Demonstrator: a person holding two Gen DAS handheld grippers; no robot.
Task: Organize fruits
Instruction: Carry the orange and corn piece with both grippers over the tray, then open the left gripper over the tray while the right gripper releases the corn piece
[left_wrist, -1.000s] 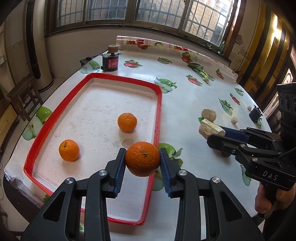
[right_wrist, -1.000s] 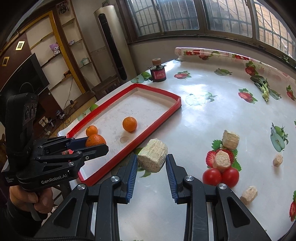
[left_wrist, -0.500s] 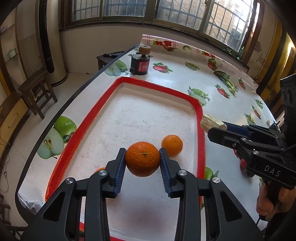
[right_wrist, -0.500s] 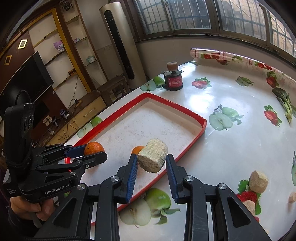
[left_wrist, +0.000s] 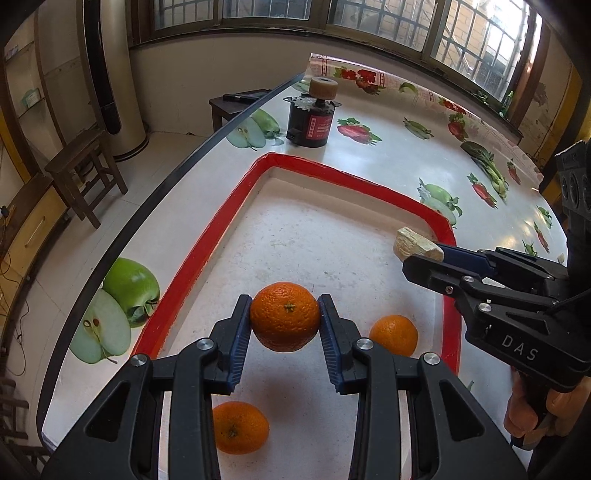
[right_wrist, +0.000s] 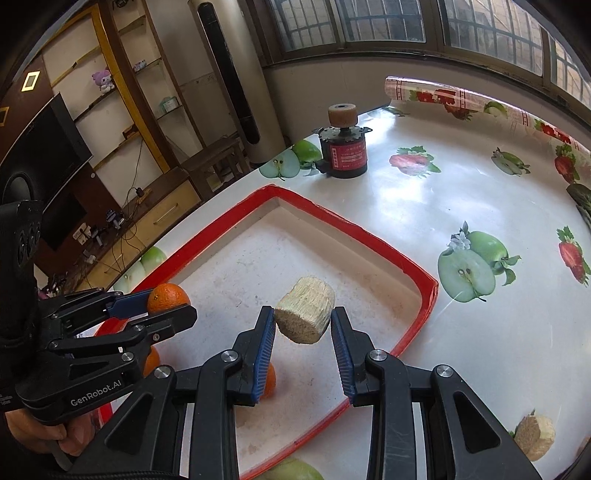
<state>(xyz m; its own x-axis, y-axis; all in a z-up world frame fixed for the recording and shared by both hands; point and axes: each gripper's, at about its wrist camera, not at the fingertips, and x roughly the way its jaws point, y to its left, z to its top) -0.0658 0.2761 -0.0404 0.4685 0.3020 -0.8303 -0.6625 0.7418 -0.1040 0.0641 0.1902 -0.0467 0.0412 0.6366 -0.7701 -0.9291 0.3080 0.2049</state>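
Observation:
My left gripper (left_wrist: 285, 325) is shut on an orange (left_wrist: 284, 316) and holds it in the air over the red-rimmed tray (left_wrist: 218, 236). Two more oranges lie on the tray floor, one (left_wrist: 393, 334) to the right of the held fruit and one (left_wrist: 240, 427) below it. My right gripper (right_wrist: 303, 325) is shut on a pale, fibrous cut chunk (right_wrist: 305, 314), also above the tray (right_wrist: 421, 314). In the left wrist view that chunk (left_wrist: 415, 246) sticks out of the right gripper near the tray's right rim. The held orange (right_wrist: 168, 297) shows in the right wrist view at the left.
A dark red canister with a cork-like top (left_wrist: 314, 116) stands beyond the tray's far end. Another pale chunk (right_wrist: 533, 437) lies on the fruit-print tablecloth (right_wrist: 424, 192) at the lower right. The table edge (left_wrist: 155, 199) runs close along the tray's left side; stools and shelves stand beyond.
Both grippers have moved from beside the tray to over its inside, each still carrying its load. The tray's loose oranges now sit nearer and lower in the left wrist view.

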